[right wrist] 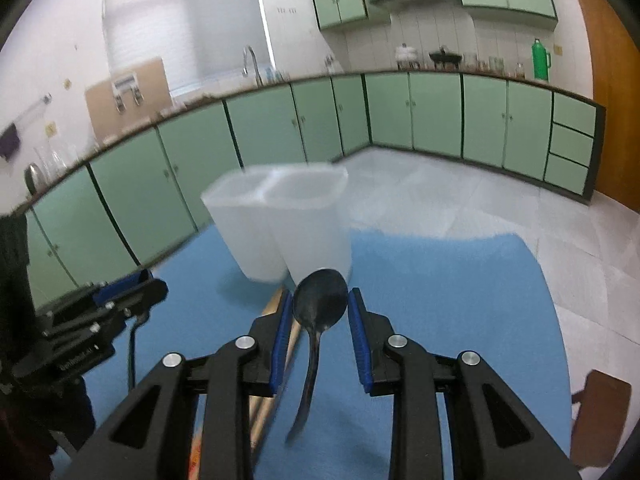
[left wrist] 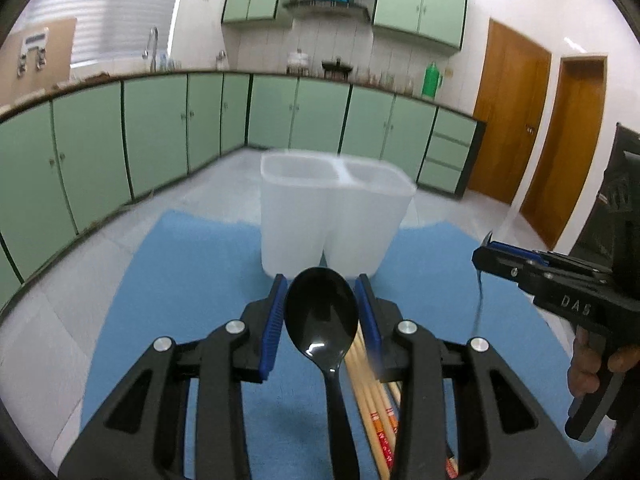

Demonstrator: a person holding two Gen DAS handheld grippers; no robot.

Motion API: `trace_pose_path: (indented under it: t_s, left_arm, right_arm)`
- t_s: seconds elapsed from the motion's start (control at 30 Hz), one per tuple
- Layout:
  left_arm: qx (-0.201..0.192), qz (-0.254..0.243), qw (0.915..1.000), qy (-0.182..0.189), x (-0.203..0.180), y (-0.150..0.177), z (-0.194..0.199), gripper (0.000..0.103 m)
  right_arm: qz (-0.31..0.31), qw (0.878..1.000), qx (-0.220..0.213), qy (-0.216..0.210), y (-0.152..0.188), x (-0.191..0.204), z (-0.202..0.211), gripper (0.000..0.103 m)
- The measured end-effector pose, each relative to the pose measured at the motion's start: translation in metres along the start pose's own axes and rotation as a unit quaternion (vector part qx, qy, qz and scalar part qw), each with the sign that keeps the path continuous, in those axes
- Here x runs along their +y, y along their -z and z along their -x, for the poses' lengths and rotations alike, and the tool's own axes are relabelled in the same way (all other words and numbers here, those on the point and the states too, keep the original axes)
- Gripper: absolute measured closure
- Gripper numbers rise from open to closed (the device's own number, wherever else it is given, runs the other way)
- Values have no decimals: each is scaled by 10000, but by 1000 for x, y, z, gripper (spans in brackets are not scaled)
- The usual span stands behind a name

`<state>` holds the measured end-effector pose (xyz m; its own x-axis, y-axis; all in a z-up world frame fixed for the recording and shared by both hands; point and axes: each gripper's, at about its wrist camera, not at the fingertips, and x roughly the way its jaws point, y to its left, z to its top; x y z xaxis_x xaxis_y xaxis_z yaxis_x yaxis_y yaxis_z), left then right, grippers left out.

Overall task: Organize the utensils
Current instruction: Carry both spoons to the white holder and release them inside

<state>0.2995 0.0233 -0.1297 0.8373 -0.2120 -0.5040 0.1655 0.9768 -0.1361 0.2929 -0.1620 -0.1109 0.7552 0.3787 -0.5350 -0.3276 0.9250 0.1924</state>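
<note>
Blue mat [left wrist: 192, 280]: it covers the work surface beneath both of your tools. Upon it, at 12 o'clock in your left wrist view, stands the white two-compartment holder [left wrist: 332, 216], upright; nothing shows above its rims. In your right wrist view the same holder [right wrist: 280, 220] sits at about 11 o'clock.

Left gripper [left wrist: 321, 312]: your jaws stand narrow, the blue pads closed on the bowl of a black spoon [left wrist: 320, 320], whose handle runs back toward 6 o'clock.

Right gripper [right wrist: 320, 312]: your jaws are likewise narrow and clamp the bowl of a second black spoon [right wrist: 320, 300], its handle hanging toward 6 o'clock.

Wooden chopsticks [left wrist: 372, 408]: these lie on the mat under your left gripper, just toward 5 o'clock of the spoon handle.
</note>
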Motion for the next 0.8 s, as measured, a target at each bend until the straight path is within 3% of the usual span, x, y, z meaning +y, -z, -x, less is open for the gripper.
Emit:
trace_pose_path:
  t_s: [0.23, 0.4, 0.67, 0.8]
  left_arm:
    - [-554, -74, 9984, 6, -4, -21, 23, 69]
    - [-1114, -105, 9936, 147, -10, -57, 35, 69]
    - [-1725, -33, 9845, 313, -14, -133, 6, 69]
    - [-1859, 43, 9822, 278, -8, -155, -17, 69]
  right_arm:
    - [117, 9982, -572, -134, -37, 10, 26, 75]
    - [177, 9956, -878, -287, -72, 8, 36, 75]
    - [171, 9933, -1073, -407, -132, 1, 18, 75]
    - [214, 9935, -1096, -224, -151, -4, -1, 75]
